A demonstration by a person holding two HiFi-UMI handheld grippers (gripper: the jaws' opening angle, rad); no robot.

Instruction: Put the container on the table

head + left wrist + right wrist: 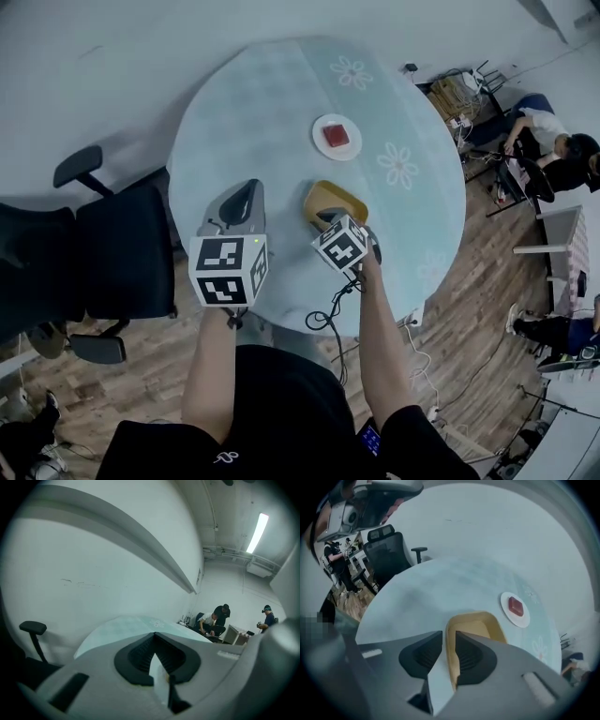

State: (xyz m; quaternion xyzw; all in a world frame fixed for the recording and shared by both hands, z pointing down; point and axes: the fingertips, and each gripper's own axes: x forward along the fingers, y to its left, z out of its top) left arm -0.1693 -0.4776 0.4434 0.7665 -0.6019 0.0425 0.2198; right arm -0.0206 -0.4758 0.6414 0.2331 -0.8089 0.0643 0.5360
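Yellow, the container [335, 200] sits on the round table [253, 103] near its 6 o'clock edge, at 6 o'clock from a white plate [320, 141] carrying a red block [337, 137]. Our right gripper [449, 637] has its jaws drawn close, pinching one side wall of the container. Our left gripper [154, 634], at 9 o'clock of the container, has its tips touching and grips nothing.

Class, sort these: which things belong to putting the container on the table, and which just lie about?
In the job: yellow container, right gripper shut on its wall, table.
Lying about: white plate, red block on it, office chair, empty left gripper.
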